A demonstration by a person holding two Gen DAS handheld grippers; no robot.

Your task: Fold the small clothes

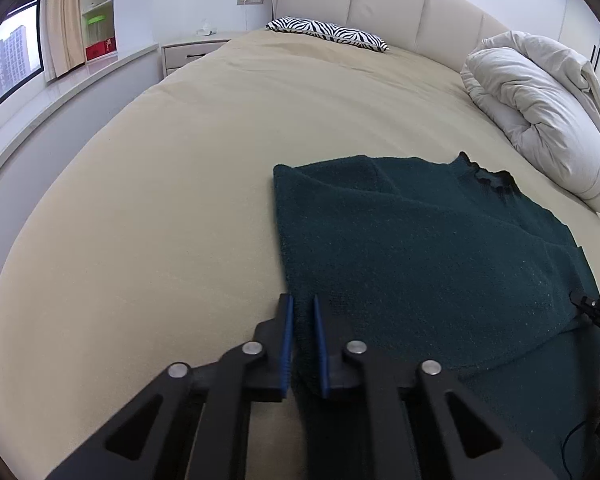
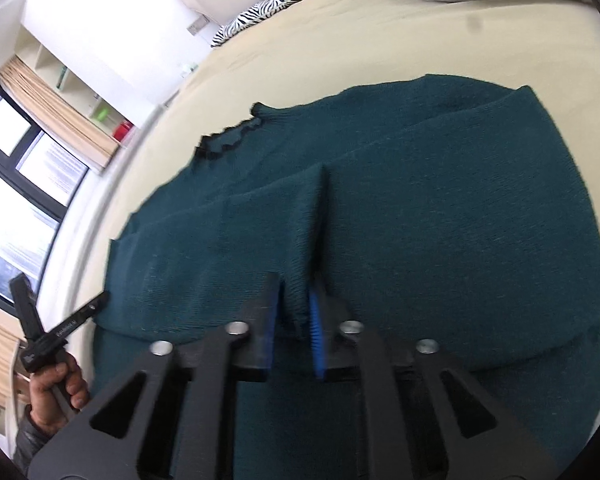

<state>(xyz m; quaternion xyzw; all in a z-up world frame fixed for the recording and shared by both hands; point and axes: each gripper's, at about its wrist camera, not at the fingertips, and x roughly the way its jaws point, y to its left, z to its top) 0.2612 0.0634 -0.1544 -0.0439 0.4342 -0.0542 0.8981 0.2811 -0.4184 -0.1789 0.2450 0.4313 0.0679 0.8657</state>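
The dark green knit sweater (image 1: 420, 248) lies on the bed (image 1: 160, 200). The left gripper (image 1: 302, 304) pinches its hem at six o'clock; the right gripper (image 2: 296, 292) pinches a raised ridge of knit.

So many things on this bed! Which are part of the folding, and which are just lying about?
Part of the folding: green sweater, left gripper, right gripper, both shut on sweater fabric.

Just lying about: zebra pillow, white duvet, nightstand.
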